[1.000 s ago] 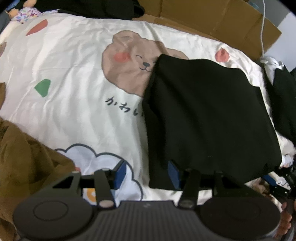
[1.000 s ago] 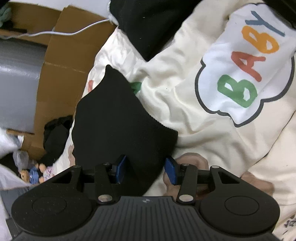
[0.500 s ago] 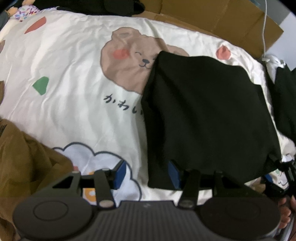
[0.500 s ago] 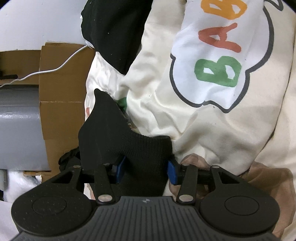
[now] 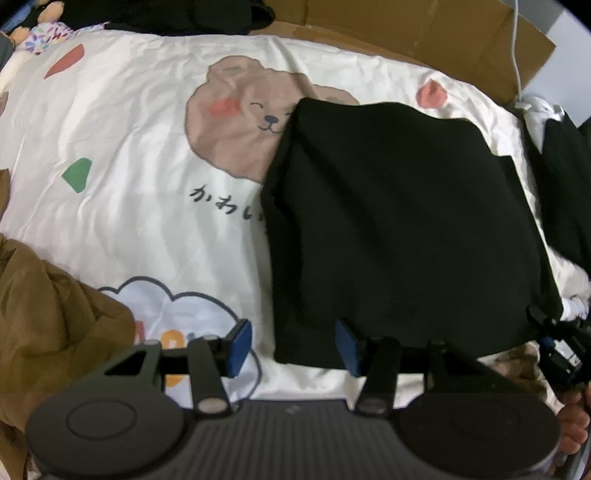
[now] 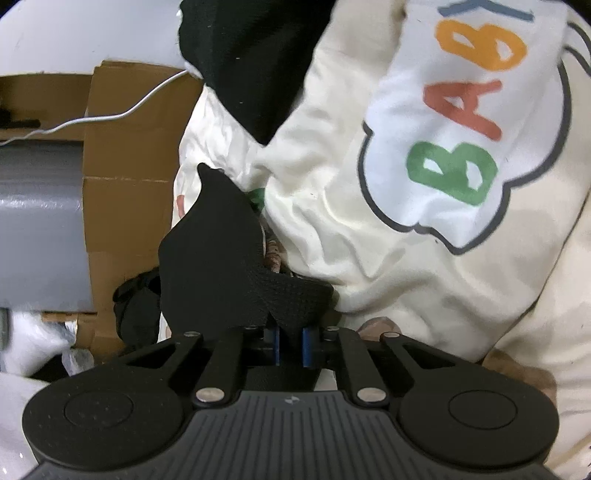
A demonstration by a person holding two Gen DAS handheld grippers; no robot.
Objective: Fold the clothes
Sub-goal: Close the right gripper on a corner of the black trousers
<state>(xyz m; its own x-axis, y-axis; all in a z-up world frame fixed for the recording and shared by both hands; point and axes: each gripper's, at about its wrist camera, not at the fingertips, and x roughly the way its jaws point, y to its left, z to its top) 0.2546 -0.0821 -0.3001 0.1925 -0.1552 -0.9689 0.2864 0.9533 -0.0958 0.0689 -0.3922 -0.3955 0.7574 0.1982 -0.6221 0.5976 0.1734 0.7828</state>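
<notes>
A folded black garment [image 5: 399, 221] lies on the cream bear-print bedsheet [image 5: 140, 206]. My left gripper [image 5: 291, 349] hovers over its near left corner, pointing steeply down. Its jaws are open: the cloth's edge lies between the blue pads [image 5: 239, 345], which do not press on it. My right gripper [image 6: 291, 347] is at the garment's other near corner, and it also shows at the right edge of the left wrist view [image 5: 561, 343]. Its jaws are closing and pinch the bunched black cloth [image 6: 221, 258], which stands up in front of them.
A brown garment [image 5: 48, 314] lies heaped at the near left. More black clothes [image 6: 258, 55] sit at the sheet's far side. Cardboard [image 5: 406, 29] and a white cable [image 6: 110, 118] border the bed. A stuffed toy [image 5: 40, 26] lies at the far left corner.
The right jaws have closed from half open onto the black garment's corner, and the cloth there has bunched and risen. The left gripper kept its opening and shifted only slightly.
</notes>
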